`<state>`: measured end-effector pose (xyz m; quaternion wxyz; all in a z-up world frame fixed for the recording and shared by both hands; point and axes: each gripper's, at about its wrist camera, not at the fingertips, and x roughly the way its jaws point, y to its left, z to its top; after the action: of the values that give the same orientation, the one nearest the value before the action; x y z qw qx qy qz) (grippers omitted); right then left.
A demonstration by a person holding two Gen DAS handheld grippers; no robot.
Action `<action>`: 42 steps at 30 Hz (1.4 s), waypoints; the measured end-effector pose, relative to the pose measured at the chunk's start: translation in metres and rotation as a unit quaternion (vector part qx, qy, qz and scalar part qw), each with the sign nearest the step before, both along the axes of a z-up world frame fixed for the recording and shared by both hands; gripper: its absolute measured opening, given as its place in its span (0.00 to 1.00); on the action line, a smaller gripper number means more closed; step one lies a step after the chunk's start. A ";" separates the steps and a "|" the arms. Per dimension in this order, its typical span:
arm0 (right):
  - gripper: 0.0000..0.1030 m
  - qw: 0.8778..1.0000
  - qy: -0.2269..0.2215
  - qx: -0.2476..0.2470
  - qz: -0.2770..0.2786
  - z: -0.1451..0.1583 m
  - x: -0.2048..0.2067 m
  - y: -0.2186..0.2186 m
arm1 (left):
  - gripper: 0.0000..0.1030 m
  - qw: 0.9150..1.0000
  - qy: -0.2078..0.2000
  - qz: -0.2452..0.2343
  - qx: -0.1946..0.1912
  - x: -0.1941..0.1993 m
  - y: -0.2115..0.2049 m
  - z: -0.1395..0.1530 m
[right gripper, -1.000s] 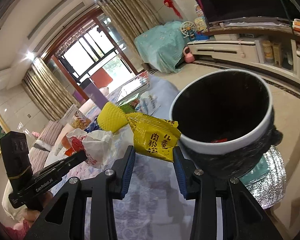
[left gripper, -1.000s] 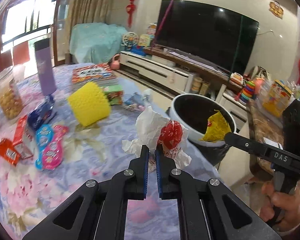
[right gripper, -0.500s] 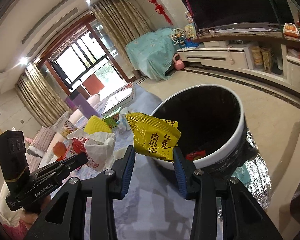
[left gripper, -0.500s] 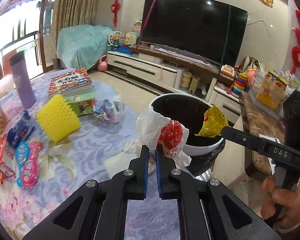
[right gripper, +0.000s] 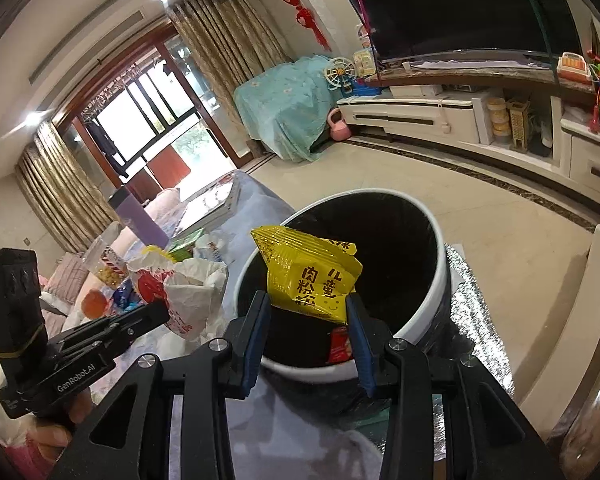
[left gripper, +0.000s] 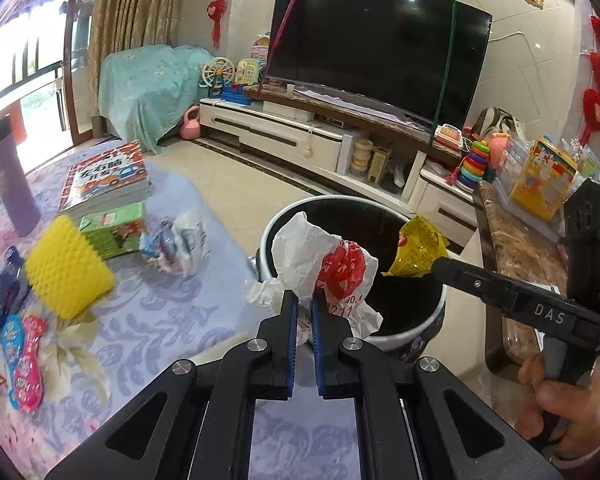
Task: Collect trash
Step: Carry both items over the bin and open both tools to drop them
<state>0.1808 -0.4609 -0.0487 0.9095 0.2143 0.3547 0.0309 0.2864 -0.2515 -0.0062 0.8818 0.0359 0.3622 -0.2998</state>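
Beside the table's blue floral cloth (left gripper: pixel 160 312) stands a white-rimmed trash bin (right gripper: pixel 440 280) lined in black, with a red wrapper (right gripper: pixel 338 346) lying inside it. Over the bin's mouth, the right gripper (right gripper: pixel 307 304) pinches a yellow snack packet (right gripper: pixel 312 276) by its lower edge. At the bin's near rim, the left gripper (left gripper: pixel 305 300) is pressed together on a crumpled white-and-red paper wrapper (left gripper: pixel 320 264).

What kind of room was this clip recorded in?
Most likely a home living room: a large television on a low white media cabinet, curtained balcony doors, and children's toys such as a stacking ring toy.
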 end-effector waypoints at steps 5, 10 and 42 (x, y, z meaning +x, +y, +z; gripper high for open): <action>0.38 1.000 0.005 -0.006 -0.002 -0.001 0.006 -0.006 | 0.05 1.000 0.005 -0.004 0.002 0.016 -0.016 -0.004; 0.39 1.000 0.009 -0.006 -0.005 -0.004 0.012 -0.014 | 0.06 1.000 0.010 -0.006 0.003 0.028 -0.026 -0.011; 0.85 1.000 0.004 -0.008 -0.018 0.002 0.007 -0.008 | 0.50 0.999 0.019 0.035 -0.008 0.010 0.014 -0.024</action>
<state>0.1882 -0.4693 -0.0470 0.9103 0.2138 0.3542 0.0108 0.2966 -0.2375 -0.0305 0.8851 0.0100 0.3774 -0.2723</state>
